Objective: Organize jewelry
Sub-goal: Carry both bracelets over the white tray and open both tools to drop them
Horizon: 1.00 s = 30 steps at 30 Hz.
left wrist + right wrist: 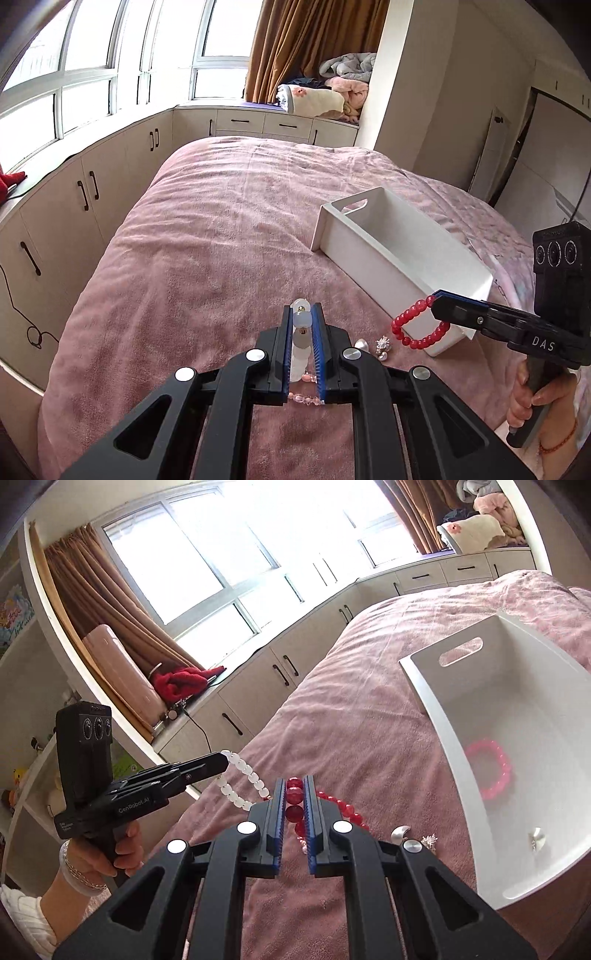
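My left gripper [302,312] is shut on a white bead bracelet [300,354] and holds it above the pink bedspread; it also shows in the right wrist view [242,779]. My right gripper [294,781] is shut on a red bead bracelet [294,794], which hangs from its fingers just left of the white box [373,251] in the left wrist view [410,325]. A pink bracelet [489,770] and a small silver piece [535,838] lie inside the box [439,716].
Small silver and pearl pieces [382,345] lie on the bedspread [221,229] by the box's near corner, and a pink bead strand [304,398] lies under my left gripper. Cabinets [88,192] and windows run along the left.
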{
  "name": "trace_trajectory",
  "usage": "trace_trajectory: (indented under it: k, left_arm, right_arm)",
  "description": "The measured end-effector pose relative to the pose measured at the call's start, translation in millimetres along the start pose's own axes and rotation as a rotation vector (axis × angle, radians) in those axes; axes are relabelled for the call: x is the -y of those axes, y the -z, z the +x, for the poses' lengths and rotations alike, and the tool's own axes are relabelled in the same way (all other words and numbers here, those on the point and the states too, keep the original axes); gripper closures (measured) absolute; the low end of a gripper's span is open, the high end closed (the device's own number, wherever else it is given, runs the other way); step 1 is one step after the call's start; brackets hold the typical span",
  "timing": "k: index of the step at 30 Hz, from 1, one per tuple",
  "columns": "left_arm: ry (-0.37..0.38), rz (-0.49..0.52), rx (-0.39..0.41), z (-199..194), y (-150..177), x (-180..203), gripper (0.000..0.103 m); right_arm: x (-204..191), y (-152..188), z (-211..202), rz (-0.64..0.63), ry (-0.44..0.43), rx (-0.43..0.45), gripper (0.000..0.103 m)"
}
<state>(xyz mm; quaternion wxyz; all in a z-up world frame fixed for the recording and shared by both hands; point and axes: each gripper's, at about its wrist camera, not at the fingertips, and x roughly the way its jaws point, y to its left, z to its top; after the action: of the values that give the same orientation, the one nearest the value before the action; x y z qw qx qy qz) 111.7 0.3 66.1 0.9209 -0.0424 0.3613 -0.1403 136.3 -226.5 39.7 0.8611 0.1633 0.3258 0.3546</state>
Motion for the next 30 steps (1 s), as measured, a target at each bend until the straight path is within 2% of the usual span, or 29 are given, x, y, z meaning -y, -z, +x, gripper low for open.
trace_trajectory:
  k: [4,11,16,22,30]
  left_arm:
    - [0.035,0.028,0.026,2.2,-34.4,28.0,0.088]
    - [0.11,0.091,0.05,17.3,-82.7,88.4,0.088]
    - [0.145,0.142,0.042,40.3,-101.3,129.4,0.088]
    - [0.177,0.15,-0.013,83.6,-106.0,158.7,0.088]
    - [0.137,0.18,-0.113,152.7,-94.6,175.9,0.088]
  right_arm:
    - [10.7,-19.8,-31.7,-0.001,0.057,0.127,0.093]
    - [45.4,-37.1,-81.9,0.053,0.173,0.268,0.093]
    - [70.1,-35.3,-104.9,0.061,0.297,0.294,0.093]
    - [90.4,-29.7,-110.7,0.08,0.375,0.288,0.093]
    - [114.5,-25.7,-102.3,0.123,0.379,0.265,0.093]
